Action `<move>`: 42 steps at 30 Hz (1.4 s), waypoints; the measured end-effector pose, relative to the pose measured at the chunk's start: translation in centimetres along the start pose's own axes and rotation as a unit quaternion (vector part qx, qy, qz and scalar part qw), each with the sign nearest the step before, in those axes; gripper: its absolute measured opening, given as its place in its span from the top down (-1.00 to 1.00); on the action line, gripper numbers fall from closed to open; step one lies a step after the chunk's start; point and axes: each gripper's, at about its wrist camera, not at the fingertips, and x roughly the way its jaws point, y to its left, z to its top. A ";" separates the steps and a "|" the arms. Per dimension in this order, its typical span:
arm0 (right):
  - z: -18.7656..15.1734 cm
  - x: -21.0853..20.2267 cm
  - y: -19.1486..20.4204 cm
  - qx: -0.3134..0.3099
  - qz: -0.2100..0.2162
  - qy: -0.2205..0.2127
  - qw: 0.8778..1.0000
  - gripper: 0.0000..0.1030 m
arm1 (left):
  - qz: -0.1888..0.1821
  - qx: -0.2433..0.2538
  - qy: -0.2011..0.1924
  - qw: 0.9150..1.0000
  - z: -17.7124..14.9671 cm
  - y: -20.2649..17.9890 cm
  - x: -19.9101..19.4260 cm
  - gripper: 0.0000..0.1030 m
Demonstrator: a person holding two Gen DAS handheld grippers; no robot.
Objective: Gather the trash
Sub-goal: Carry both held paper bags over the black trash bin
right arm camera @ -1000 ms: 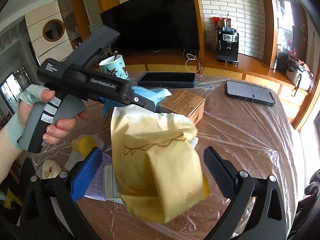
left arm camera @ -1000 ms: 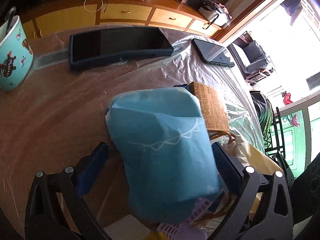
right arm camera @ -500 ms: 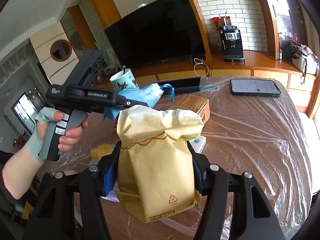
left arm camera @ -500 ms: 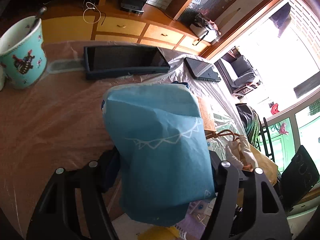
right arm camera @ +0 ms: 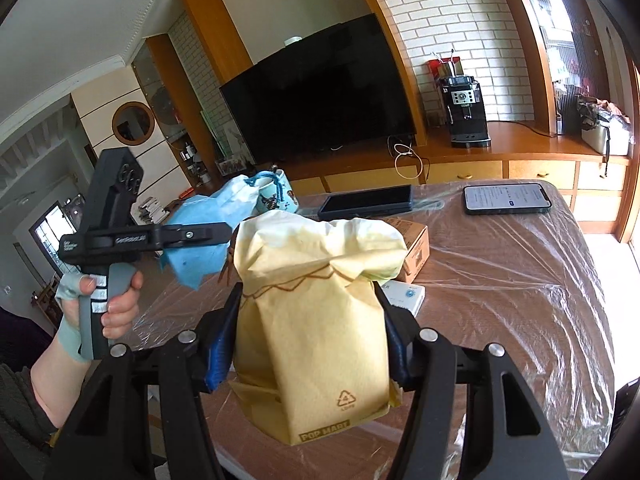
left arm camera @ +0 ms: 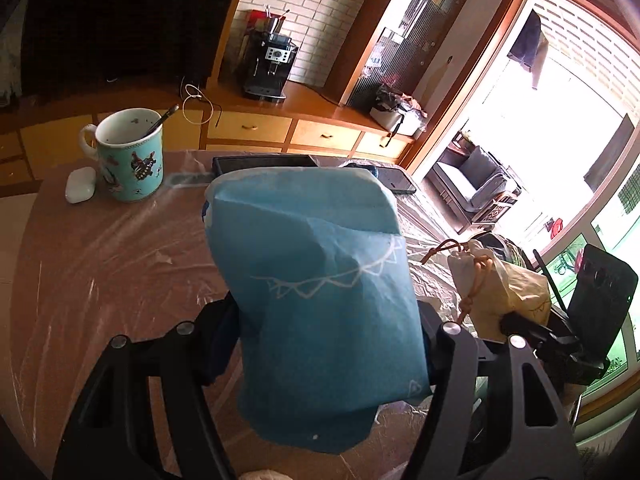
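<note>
Left tongs clamping blue bag upright, right tongs clamping yellow bag upright, folded tops up

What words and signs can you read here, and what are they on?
"POP MART": bottom of the yellow bag.
Recycling triangle with "4": same bag.
"GenRobot.ai": left gripper's arm, seen from the right wrist.
Phone screen, cardboard box print, white packet: too small to read.
</note>
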 end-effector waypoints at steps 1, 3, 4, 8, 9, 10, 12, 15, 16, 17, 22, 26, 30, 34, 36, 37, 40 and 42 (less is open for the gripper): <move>-0.2 -0.2 0.2 -0.001 0.000 -0.001 1.000 -0.15 | 0.005 0.007 -0.007 1.000 -0.7 -0.5 -0.6 -0.33; -0.7 -0.6 1.1 -0.009 -0.001 0.001 1.000 -0.15 | 0.020 0.019 -0.020 0.999 -1.7 -1.3 -1.6 -0.33; -1.0 -0.8 1.5 -0.014 -0.005 0.003 1.000 -0.15 | 0.029 0.025 -0.026 0.999 -2.4 -1.6 -2.1 -0.33; -1.9 -1.5 2.5 -0.019 -0.004 0.008 1.000 -0.15 | 0.053 0.040 -0.037 0.997 -4.7 -2.4 -3.3 -0.33; -2.2 -1.7 2.8 -0.020 -0.003 0.008 1.000 -0.15 | 0.055 0.043 -0.039 0.997 -5.5 -2.3 -3.7 -0.33; -2.4 -1.9 3.0 -0.021 -0.004 0.008 1.000 -0.15 | 0.058 0.046 -0.042 0.996 -6.0 -2.3 -4.1 -0.33; -3.1 -2.3 3.5 -0.023 -0.005 0.012 1.000 -0.15 | 0.057 0.049 -0.044 0.996 -7.1 -2.5 -4.6 -0.33; -4.1 -2.9 4.4 -0.028 -0.006 0.015 0.999 -0.15 | 0.058 0.055 -0.045 0.996 -8.7 -2.8 -5.3 -0.33; -4.4 -3.3 4.6 -0.028 -0.004 0.016 0.999 -0.15 | 0.061 0.058 -0.047 0.995 -9.3 -3.0 -5.6 -0.33; -4.8 -3.5 4.9 -0.029 -0.002 0.017 0.999 -0.15 | 0.062 0.060 -0.048 0.995 -9.9 -3.1 -5.9 -0.33; -6.5 -5.0 6.4 -0.042 -0.001 0.021 0.999 -0.15 | 0.049 0.073 -0.050 0.995 -12.7 -4.0 -7.5 -0.33; -7.8 -6.0 7.1 -0.043 0.004 0.024 0.999 -0.15 | 0.050 0.086 -0.045 0.994 -14.7 -4.7 -8.4 -0.33; -9.4 -6.6 7.7 -0.045 0.006 0.036 0.998 -0.15 | 0.045 0.098 -0.036 0.994 -16.6 -5.3 -9.0 -0.34; -11.0 -7.2 8.2 -0.047 0.004 0.054 0.997 -0.15 | 0.041 0.115 -0.023 0.992 -18.3 -6.1 -9.4 -0.33; -11.6 -7.6 8.3 -0.047 0.005 0.060 0.997 -0.15 | 0.038 0.122 -0.014 0.992 -19.1 -6.4 -9.3 -0.33; -11.9 -7.7 8.4 -0.046 0.005 0.061 0.997 -0.15 | 0.035 0.125 -0.008 0.992 -19.6 -6.5 -9.2 -0.34; -13.2 -8.0 8.5 -0.043 0.005 0.069 0.997 -0.15 | 0.030 0.129 0.010 0.991 -21.1 -6.8 -8.7 -0.34; -14.0 -7.7 8.7 -0.041 0.006 0.080 0.996 -0.15 | 0.024 0.126 0.022 0.992 -21.8 -6.8 -8.4 -0.34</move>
